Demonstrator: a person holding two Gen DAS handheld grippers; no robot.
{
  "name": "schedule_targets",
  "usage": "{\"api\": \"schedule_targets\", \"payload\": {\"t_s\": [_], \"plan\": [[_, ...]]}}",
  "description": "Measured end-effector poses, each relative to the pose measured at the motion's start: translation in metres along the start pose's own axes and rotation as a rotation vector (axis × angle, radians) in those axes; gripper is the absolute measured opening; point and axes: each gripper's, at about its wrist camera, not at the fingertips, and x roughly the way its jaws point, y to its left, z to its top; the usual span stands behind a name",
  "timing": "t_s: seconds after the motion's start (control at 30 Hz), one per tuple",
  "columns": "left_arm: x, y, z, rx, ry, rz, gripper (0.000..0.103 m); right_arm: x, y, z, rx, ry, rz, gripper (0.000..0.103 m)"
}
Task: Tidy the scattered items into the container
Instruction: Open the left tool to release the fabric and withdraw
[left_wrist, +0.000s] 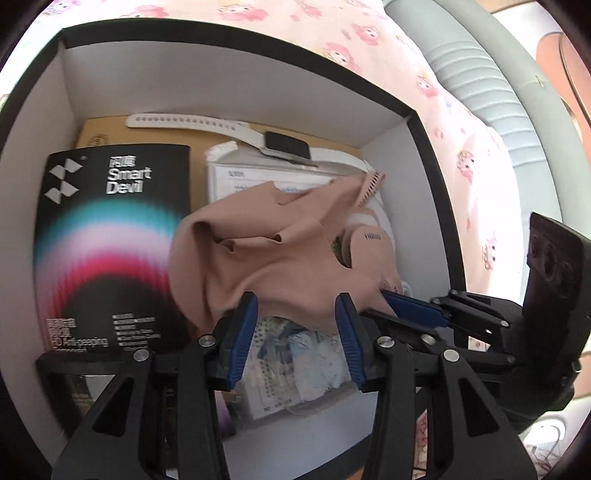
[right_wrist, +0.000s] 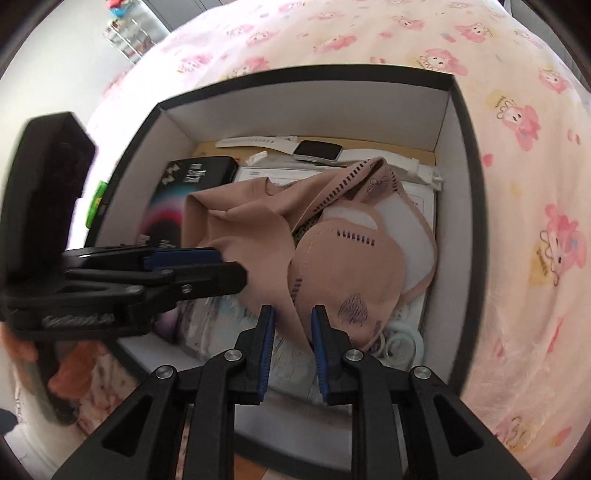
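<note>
A tan bra (left_wrist: 280, 251) (right_wrist: 332, 266) lies crumpled inside the black box with white walls (left_wrist: 221, 44) (right_wrist: 314, 74). My left gripper (left_wrist: 297, 314) (right_wrist: 229, 266) stands open over its near edge, with fabric in the gap and the pads off it. My right gripper (right_wrist: 293, 321) (left_wrist: 399, 306) is open a little, a strip of the bra running between its blue pads. Under the bra sit a black "Smart Devil" packet (left_wrist: 107, 236) (right_wrist: 192, 192), a white smartwatch (left_wrist: 284, 146) (right_wrist: 317, 149), a white paper packet (left_wrist: 258, 177) and a patterned packet (left_wrist: 295, 354).
The box rests on a bed sheet with pink cartoon figures (left_wrist: 461, 147) (right_wrist: 517, 184). A grey ribbed object (left_wrist: 480, 92) lies beyond the box. A green item (right_wrist: 98, 203) sits outside the box's left wall. A white cable loop (right_wrist: 402, 343) lies in the near right corner.
</note>
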Motion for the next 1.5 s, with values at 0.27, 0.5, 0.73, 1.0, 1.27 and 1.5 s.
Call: {"api": "schedule_targets", "payload": {"t_s": [0.27,0.5,0.73,1.0,1.27,1.5], "plan": [[-0.018,0.019,0.015,-0.065,-0.017,-0.049,0.044,0.004,-0.006,0.026,0.047,-0.012,-0.070,0.017],[-0.029,0.022,0.039,-0.074,-0.054,-0.061,0.048,-0.022,-0.011,0.063,0.075,-0.142,-0.059,0.017],[0.009,0.028,0.039,-0.153,0.040,-0.171,0.048,0.013,-0.008,0.078,0.108,-0.094,-0.162,0.017],[-0.023,0.019,0.028,-0.111,-0.157,-0.042,0.048,0.005,-0.012,0.074,0.148,-0.109,-0.110,0.021],[-0.107,-0.015,-0.029,0.021,-0.392,0.004,0.050,-0.069,0.033,0.034,0.055,-0.328,-0.199,0.028],[-0.115,-0.066,-0.065,0.114,-0.461,0.026,0.051,-0.115,0.061,-0.020,0.016,-0.451,-0.233,0.037]]}}
